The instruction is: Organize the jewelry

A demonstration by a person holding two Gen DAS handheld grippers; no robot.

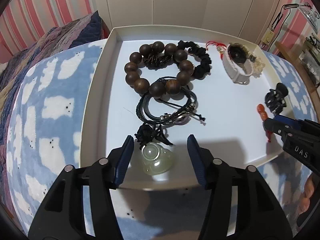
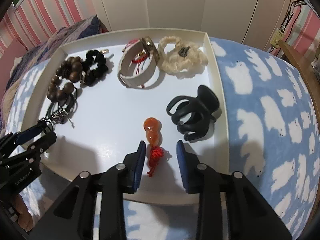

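Two grippers hang over one shallow white tray [image 1: 94, 92], each released. Between the spread blue pads of the left gripper [image 1: 160, 146] a pale green jade pendant [image 1: 155, 160] lies on the tray floor, no pad touching it; its black knotted cord [image 1: 148, 134] runs away from the jaws. Beyond that sit black leather cord bracelets [image 1: 166, 108], then a brown wooden bead bracelet [image 1: 158, 68] and a black scrunchie [image 1: 200, 60], with a white-strapped watch [image 1: 238, 66] far off to the right.

The right gripper [image 2: 160, 146] also stands open, straddling an orange gourd charm [image 2: 152, 130] and its red knotted tassel [image 2: 156, 156] without contact. Just beyond its right pad rests a black claw hair clip [image 2: 192, 114].

Only the right wrist view shows the cream fluffy scrunchie [image 2: 180, 60] in full at the tray's far corner, and the red string inside the watch band. Only the left wrist view shows the jade pendant. The tray rests on a blue blanket with white bear shapes [image 2: 270, 100].
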